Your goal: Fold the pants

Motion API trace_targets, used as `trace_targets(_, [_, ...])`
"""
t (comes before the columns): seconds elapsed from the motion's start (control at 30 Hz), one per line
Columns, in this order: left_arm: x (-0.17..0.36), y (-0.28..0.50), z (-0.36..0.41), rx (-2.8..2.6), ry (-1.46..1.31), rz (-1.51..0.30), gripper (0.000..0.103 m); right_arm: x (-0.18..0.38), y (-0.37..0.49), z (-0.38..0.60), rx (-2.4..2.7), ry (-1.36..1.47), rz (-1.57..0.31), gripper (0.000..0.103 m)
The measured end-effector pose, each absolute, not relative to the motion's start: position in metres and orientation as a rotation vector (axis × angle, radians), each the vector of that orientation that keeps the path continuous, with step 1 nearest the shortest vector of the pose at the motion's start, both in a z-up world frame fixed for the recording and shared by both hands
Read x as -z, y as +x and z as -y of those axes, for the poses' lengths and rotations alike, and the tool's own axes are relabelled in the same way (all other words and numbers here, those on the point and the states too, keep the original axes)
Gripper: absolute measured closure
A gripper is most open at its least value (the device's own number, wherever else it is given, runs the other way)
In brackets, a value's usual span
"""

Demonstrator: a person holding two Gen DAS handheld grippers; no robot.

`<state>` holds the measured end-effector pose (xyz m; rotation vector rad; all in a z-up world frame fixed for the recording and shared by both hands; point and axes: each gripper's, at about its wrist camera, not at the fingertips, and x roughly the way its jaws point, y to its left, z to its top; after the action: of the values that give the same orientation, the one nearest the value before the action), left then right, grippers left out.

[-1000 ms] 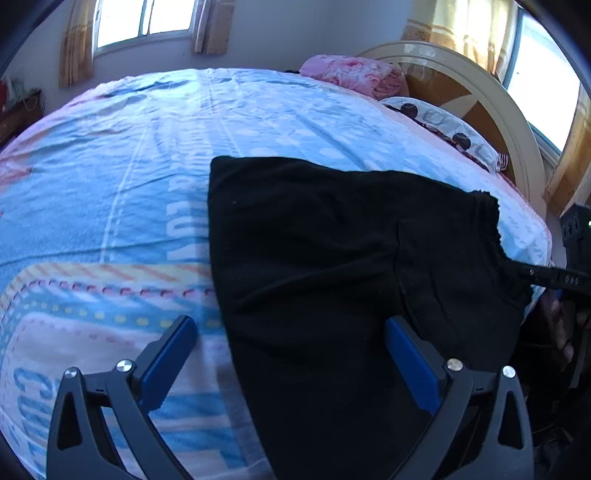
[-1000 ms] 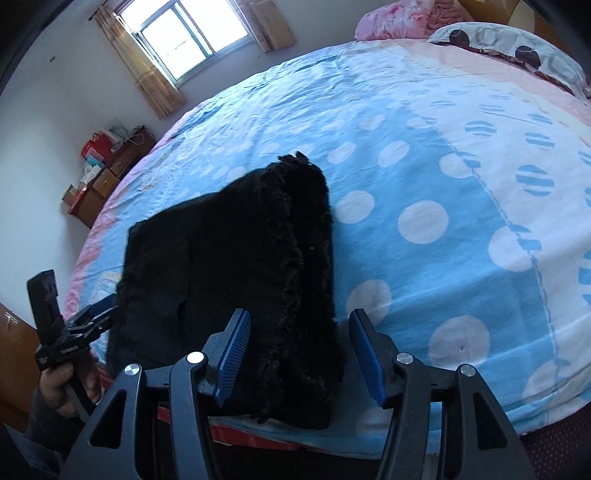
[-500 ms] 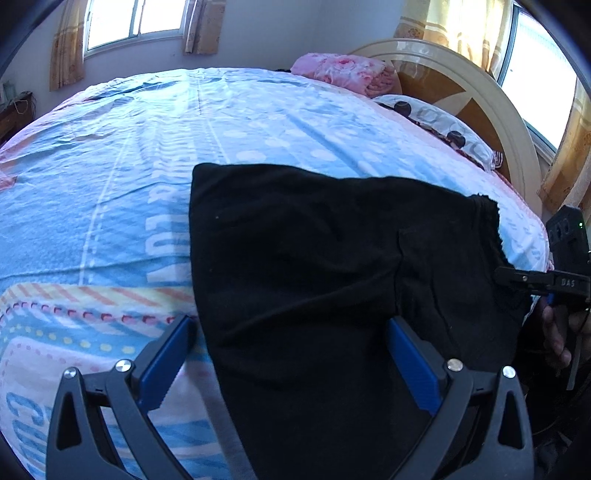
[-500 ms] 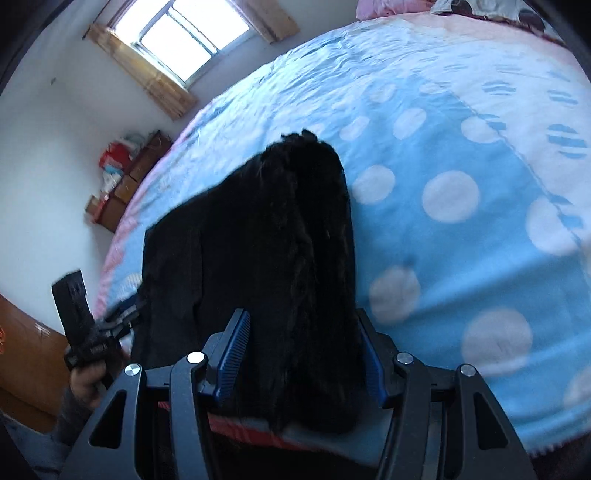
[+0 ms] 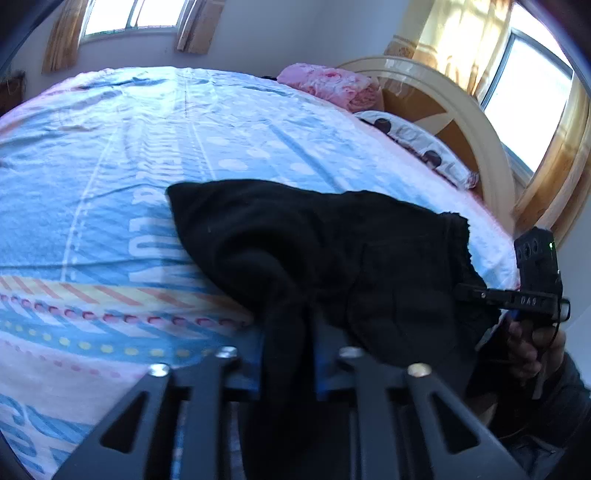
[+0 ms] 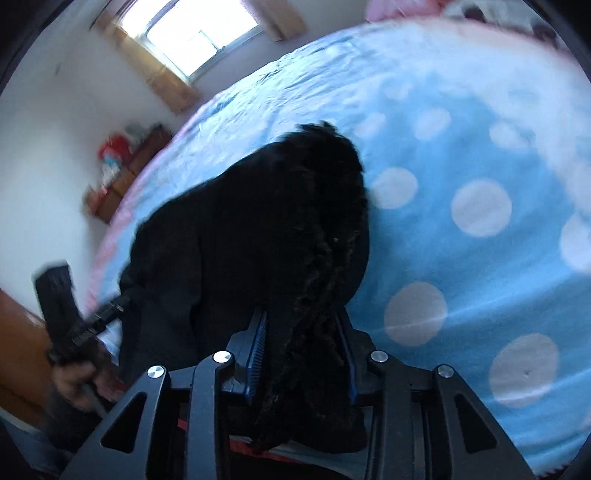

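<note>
**One pair of pants, two clamps, one bed**

One pair of black pants [image 5: 332,258] lies at the near edge of the bed [image 5: 129,184], on a blue sheet with white dots and stripes. Two hand-held grippers work it. The left hand-held gripper [image 5: 286,365] has just been closing, and its blue pads now pinch a bunched fold of the dark cloth at one corner. The right hand-held gripper [image 6: 303,354] has likewise just been closing; its jaws are clamped on the fuzzy edge of the pants [image 6: 258,229] at the other end (the fringe hangs down between the pads). Each wrist view catches the other gripper at the far side of the garment, held in a person's hand [image 5: 528,347]. At the head of the bed sit two pillows: one pink pillow [image 5: 328,85] and one white patterned pillow [image 5: 417,144], against a curved headboard [image 5: 461,107]. Two windows [image 5: 136,18] show.
</note>
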<state>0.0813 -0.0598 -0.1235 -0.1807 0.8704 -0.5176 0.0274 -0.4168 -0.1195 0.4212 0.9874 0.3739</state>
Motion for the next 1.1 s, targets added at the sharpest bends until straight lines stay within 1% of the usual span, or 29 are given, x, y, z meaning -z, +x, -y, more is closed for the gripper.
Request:
trace_targets(0.07, [0.121, 0.078, 0.062, 0.514, -0.151, -0.862, 0.089, 0.103, 0.017, 0.404, -0.373, 0.336, -0.948, 0.072])
trace_targets(0.17, [0.114, 0.074, 0.064, 0.512, -0.134, -0.845, 0.09, 0.084, 0.008, 0.39, -0.39, 0.253, -0.906, 0.073])
trace_targets(0.27, [0.114, 0.075, 0.063, 0.519, -0.131, -0.849, 0.09, 0.09, 0.015, 0.387, -0.343, 0.209, -0.935, 0.074])
trace_targets(0.33, [0.113, 0.074, 0.061, 0.524, -0.14, -0.845, 0.09, 0.102, 0.021, 0.396, -0.313, 0.273, -0.971, 0.074])
trace_targets(0.4, [0.116, 0.076, 0.058, 0.515, -0.157, -0.855, 0.087, 0.099, 0.02, 0.4, -0.328, 0.289, -0.948, 0.074])
trace_targets(0.43, [0.12, 0.079, 0.056, 0.503, -0.175, -0.87, 0.078, 0.097, 0.018, 0.398, -0.329, 0.268, -0.942, 0.074])
trace_targets(0.47, [0.124, 0.083, 0.052, 0.486, -0.193, -0.879, 0.063, 0.098, 0.019, 0.395, -0.318, 0.247, -0.95, 0.074])
trace_targets(0.5, [0.127, 0.085, 0.049, 0.458, -0.201, -0.881, 0.052, 0.102, 0.021, 0.396, -0.311, 0.246, -0.961, 0.074])
trace_targets(0.53, [0.129, 0.086, 0.047, 0.453, -0.208, -0.875, 0.044, 0.106, 0.024, 0.398, -0.306, 0.257, -0.971, 0.074])
trace_targets(0.63, [0.131, 0.086, 0.052, 0.486, -0.169, -0.863, 0.042, 0.113, 0.029, 0.409, -0.321, 0.341, -0.987, 0.073])
trace_targets(0.67, [0.131, 0.087, 0.053, 0.495, -0.166, -0.864, 0.053, 0.114, 0.029, 0.406, -0.323, 0.341, -0.985, 0.073])
trace_targets(0.73, [0.131, 0.091, 0.053, 0.564, -0.234, -0.893, 0.087, 0.113, 0.029, 0.404, -0.323, 0.33, -0.973, 0.073])
trace_targets(0.77, [0.127, 0.09, 0.054, 0.556, -0.24, -0.883, 0.089, 0.108, 0.027, 0.399, -0.331, 0.318, -0.956, 0.074])
trace_targets(0.83, [0.115, 0.081, 0.063, 0.538, -0.142, -0.837, 0.09, 0.093, 0.014, 0.392, -0.345, 0.272, -0.913, 0.074])
trace_targets(0.9, [0.105, 0.075, 0.063, 0.547, -0.143, -0.812, 0.09, 0.075, 0.009, 0.383, -0.372, 0.239, -0.881, 0.075])
trace_targets(1.1, [0.068, 0.06, 0.027, 0.507, -0.159, -0.73, 0.09, 0.035, 0.028, 0.346, -0.466, 0.146, -0.855, 0.076])
